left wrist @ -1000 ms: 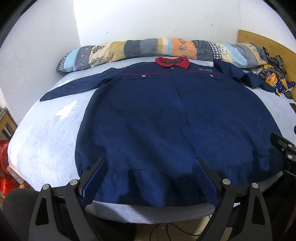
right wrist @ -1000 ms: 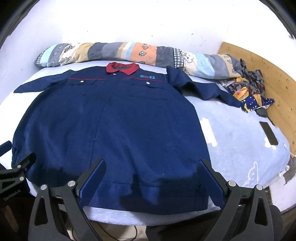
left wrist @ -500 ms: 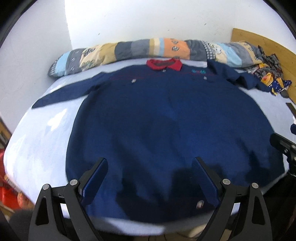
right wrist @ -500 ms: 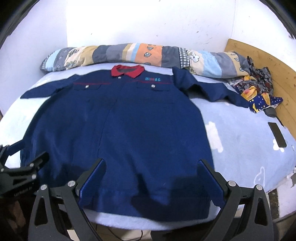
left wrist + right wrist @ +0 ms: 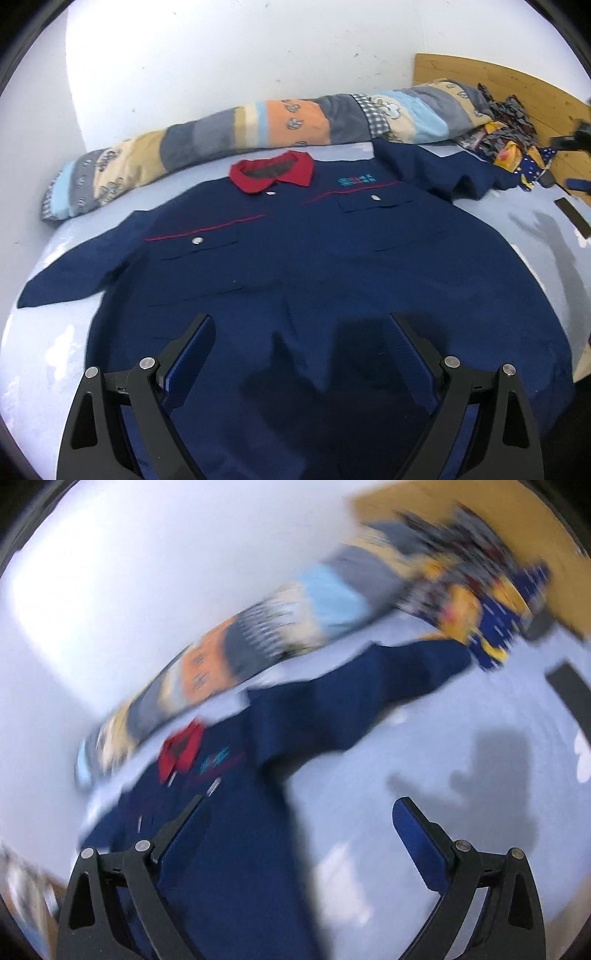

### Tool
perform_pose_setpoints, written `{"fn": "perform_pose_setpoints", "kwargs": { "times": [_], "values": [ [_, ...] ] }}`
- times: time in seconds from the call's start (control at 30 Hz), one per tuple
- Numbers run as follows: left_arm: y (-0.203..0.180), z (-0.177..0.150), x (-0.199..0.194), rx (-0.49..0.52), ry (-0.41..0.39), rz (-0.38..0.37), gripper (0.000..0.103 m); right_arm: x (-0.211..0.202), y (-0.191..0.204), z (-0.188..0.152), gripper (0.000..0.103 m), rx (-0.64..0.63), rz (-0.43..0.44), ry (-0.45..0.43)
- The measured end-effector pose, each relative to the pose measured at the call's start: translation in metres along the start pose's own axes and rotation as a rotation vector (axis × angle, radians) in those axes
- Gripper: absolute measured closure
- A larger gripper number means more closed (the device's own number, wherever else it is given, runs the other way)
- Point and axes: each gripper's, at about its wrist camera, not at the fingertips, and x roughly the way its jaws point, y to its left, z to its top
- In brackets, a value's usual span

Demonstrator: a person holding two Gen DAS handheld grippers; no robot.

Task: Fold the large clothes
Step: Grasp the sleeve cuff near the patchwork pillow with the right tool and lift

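Navy blue cotton-looking work jacket with red collar (image 5: 295,266) lies spread flat, front up, on pale blue fleecy bed (image 5: 44,354), sleeves out sideways, so ready for first fold imo. Left tongs (image 5: 299,325) spread wide, empty, hovering over lower front. Right tongs (image 5: 295,805) also spread, empty, near right sleeve (image 5: 369,690); that view is blurry. Striped patchwork bolster pillow (image 5: 258,125) along wall.

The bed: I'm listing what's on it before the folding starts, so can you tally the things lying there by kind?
Navy work shirt with red collar: 1
Rolled patchwork quilt along the wall: 1
Heap of patterned cloth by the wooden board: 1
Flat dark slab, too small to identify: 1
Total: 4
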Motion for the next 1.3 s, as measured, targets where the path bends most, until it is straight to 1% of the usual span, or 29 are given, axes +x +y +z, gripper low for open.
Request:
{"fn": "perform_pose_setpoints", "kwargs": {
  "times": [0.03,0.1,0.13,0.17,0.2,0.23,0.27,0.37,0.4,0.47,0.5,0.53,0.63,0.67,0.7,0.73,0.77,0.8,0.87,0.9,1.03,1.1,1.17,1.23,1.3],
  "values": [
    [0.003,0.0,0.002,-0.001,0.004,-0.01,0.01,0.01,-0.022,0.013,0.004,0.06,0.005,-0.008],
    [0.009,0.003,0.009,-0.006,0.019,-0.016,0.01,0.035,-0.072,0.041,0.011,0.204,0.026,-0.006],
    [0.012,0.004,0.012,-0.013,0.031,-0.024,0.01,0.048,-0.094,0.053,0.02,0.264,0.041,-0.016],
    [0.015,0.006,0.016,-0.023,0.044,-0.034,0.01,0.063,-0.115,0.064,0.033,0.317,0.015,-0.009],
    [0.019,0.006,0.02,-0.037,0.058,-0.043,0.01,0.076,-0.13,0.072,0.037,0.355,-0.005,-0.001],
    [0.021,0.01,0.025,-0.047,0.069,-0.048,0.01,0.088,-0.145,0.081,0.041,0.388,-0.007,-0.003],
    [0.023,0.011,0.028,-0.055,0.081,-0.054,0.01,0.102,-0.157,0.089,0.043,0.411,-0.016,-0.006],
    [0.024,0.018,0.04,-0.071,0.103,-0.059,0.01,0.132,-0.185,0.104,0.043,0.486,-0.038,-0.021],
    [0.024,0.019,0.044,-0.073,0.108,-0.062,0.01,0.139,-0.192,0.108,0.043,0.502,-0.041,-0.027],
    [0.024,0.021,0.048,-0.067,0.109,-0.061,0.01,0.154,-0.205,0.117,0.043,0.516,-0.076,-0.039],
    [0.022,0.021,0.051,-0.062,0.111,-0.055,0.01,0.16,-0.211,0.121,0.043,0.525,-0.078,-0.048],
    [0.021,0.021,0.055,-0.057,0.117,-0.052,0.01,0.167,-0.217,0.126,0.043,0.535,-0.06,-0.061],
    [0.017,0.02,0.063,-0.054,0.137,-0.054,0.01,0.183,-0.223,0.141,0.043,0.518,-0.049,-0.081],
    [0.015,0.02,0.066,-0.052,0.14,-0.056,0.01,0.188,-0.222,0.147,0.044,0.496,-0.043,-0.09],
    [0.013,0.021,0.069,-0.047,0.144,-0.055,0.01,0.19,-0.22,0.15,0.047,0.477,-0.043,-0.097],
    [0.012,0.021,0.071,-0.04,0.149,-0.05,0.01,0.192,-0.218,0.153,0.073,0.463,-0.041,-0.098],
    [0.009,0.022,0.073,-0.035,0.148,-0.044,0.01,0.193,-0.215,0.155,0.091,0.449,-0.055,-0.09],
    [0.008,0.023,0.073,-0.034,0.144,-0.044,0.01,0.188,-0.212,0.157,0.091,0.437,-0.069,-0.108],
    [0.006,0.023,0.073,-0.031,0.135,-0.047,0.01,0.168,-0.202,0.161,0.091,0.415,-0.076,-0.191],
    [0.006,0.022,0.072,-0.031,0.13,-0.047,0.01,0.159,-0.201,0.165,0.091,0.407,-0.083,-0.214],
    [0.006,0.017,0.07,-0.035,0.129,-0.05,0.01,0.108,-0.192,0.187,0.091,0.371,-0.168,-0.331],
    [0.007,0.016,0.067,-0.037,0.124,-0.053,0.01,0.08,-0.195,0.2,0.091,0.398,-0.154,-0.371],
    [0.008,0.017,0.061,-0.032,0.11,-0.054,0.01,0.062,-0.188,0.212,0.091,0.381,-0.152,-0.384],
    [0.008,0.018,0.057,-0.03,0.095,-0.047,0.01,0.046,-0.167,0.224,0.091,0.337,-0.146,-0.405],
    [0.011,0.018,0.054,-0.039,0.09,-0.05,0.01,0.036,-0.142,0.235,0.091,0.312,-0.118,-0.417]
  ]
}}
